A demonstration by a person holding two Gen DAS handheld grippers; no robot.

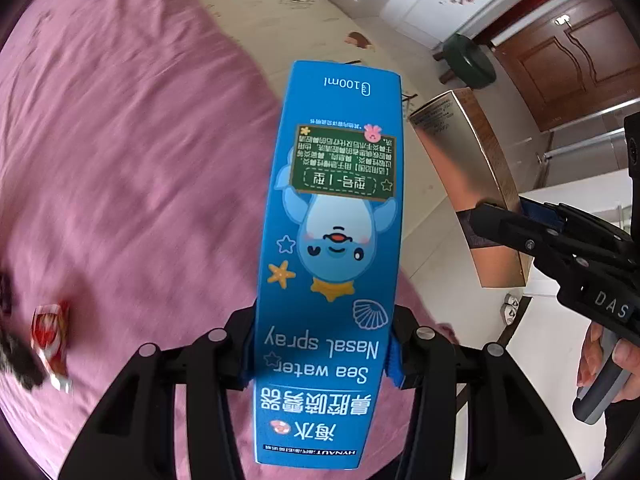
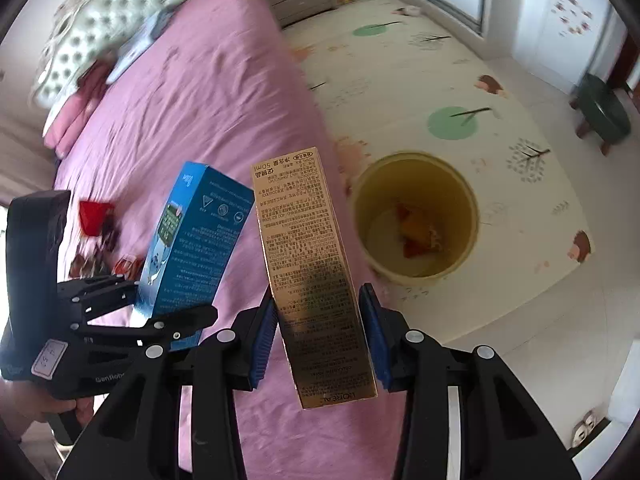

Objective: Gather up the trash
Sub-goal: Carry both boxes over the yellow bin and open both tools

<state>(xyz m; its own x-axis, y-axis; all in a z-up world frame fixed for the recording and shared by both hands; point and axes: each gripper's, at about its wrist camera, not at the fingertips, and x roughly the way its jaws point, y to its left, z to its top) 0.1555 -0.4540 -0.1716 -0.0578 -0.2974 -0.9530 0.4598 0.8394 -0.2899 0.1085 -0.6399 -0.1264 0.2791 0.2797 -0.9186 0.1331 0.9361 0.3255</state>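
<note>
We're gripping a blue box in the left gripper and a gold box in the right gripper, over the bed; letting go short of the bin means missing.

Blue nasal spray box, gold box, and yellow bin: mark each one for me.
Blue nasal spray box (image 1: 332, 240): left wrist view, on the cartoon printed on its front face.
Gold box (image 2: 312, 264): right wrist view, on the face covered in small print.
Yellow bin (image 2: 416, 158): right wrist view, on its far rim.
</note>
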